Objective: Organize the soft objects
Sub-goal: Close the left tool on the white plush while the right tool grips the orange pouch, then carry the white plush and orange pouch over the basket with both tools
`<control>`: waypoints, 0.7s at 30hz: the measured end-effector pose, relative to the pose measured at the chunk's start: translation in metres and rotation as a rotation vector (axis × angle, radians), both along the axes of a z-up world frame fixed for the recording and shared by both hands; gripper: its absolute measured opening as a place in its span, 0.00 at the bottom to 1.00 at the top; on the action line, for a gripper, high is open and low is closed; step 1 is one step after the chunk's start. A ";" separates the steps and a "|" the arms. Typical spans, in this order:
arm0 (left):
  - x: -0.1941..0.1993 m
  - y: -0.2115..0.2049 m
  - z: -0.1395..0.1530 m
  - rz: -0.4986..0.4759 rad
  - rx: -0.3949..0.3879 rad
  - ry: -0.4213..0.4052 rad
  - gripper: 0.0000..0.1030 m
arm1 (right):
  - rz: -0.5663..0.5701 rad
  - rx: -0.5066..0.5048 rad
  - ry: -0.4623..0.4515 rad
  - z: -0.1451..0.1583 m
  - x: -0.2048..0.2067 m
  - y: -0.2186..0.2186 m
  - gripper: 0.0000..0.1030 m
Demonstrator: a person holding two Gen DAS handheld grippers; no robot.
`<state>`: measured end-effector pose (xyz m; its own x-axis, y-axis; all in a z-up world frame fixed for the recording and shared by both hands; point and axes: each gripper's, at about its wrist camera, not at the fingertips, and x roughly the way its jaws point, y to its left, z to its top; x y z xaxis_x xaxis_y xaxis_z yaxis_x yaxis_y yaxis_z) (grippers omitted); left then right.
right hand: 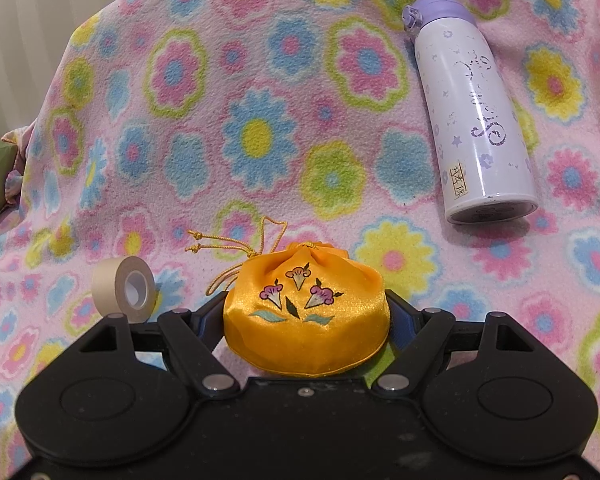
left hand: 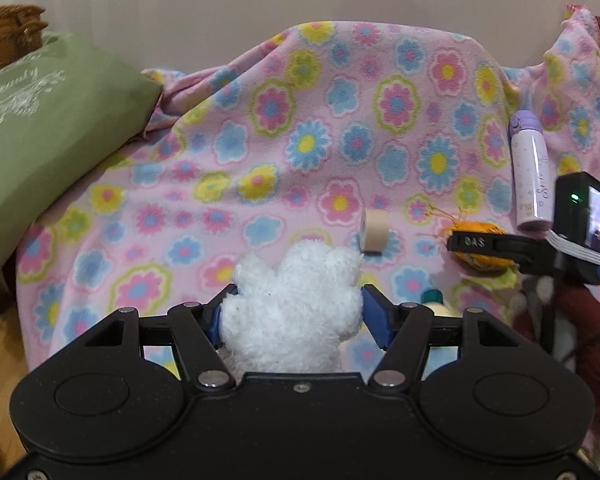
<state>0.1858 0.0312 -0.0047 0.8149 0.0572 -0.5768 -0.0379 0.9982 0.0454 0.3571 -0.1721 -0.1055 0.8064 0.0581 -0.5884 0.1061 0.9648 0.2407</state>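
- Low centre of my left wrist view: left gripper is clamped on a white fluffy plush toy; both blue pads press into its sides and the fleece bulges over them. The toy is lifted, with the blanket visible beyond and below it.
- Behind it, a pink flower-print fleece blanket fills most of the frame, draped up over something at the top.
- Left edge: a green cushion with white script lies on the blanket's edge; a brown wicker piece shows above it, upper left.
- Just right of the toy, a beige tape roll stands on edge on the blanket.
- Right side: a white bottle with a lilac cap lies on the blanket. Below it I see my other gripper's finger across an orange shape.
- Low centre of my right wrist view: right gripper brackets a yellow-orange drawstring pouch embroidered with flowers. Fingers sit against both sides of it, grasping it; the pouch rests on the blanket, cords trailing to the upper left.
- Same view: tape roll at lower left, near the pouch but apart; bottle upper right, well apart, cap pointing up-frame.
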 end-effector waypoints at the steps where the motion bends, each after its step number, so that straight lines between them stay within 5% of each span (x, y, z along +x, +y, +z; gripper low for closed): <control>1: -0.005 0.001 0.000 0.000 -0.010 0.006 0.59 | 0.000 -0.001 0.000 0.000 0.000 0.000 0.76; 13: -0.045 0.001 0.002 -0.009 -0.066 0.023 0.59 | -0.027 -0.059 0.060 0.013 -0.005 0.004 0.69; 21: -0.063 -0.008 0.014 -0.036 -0.076 -0.008 0.59 | -0.012 -0.027 -0.044 0.073 -0.065 -0.018 0.69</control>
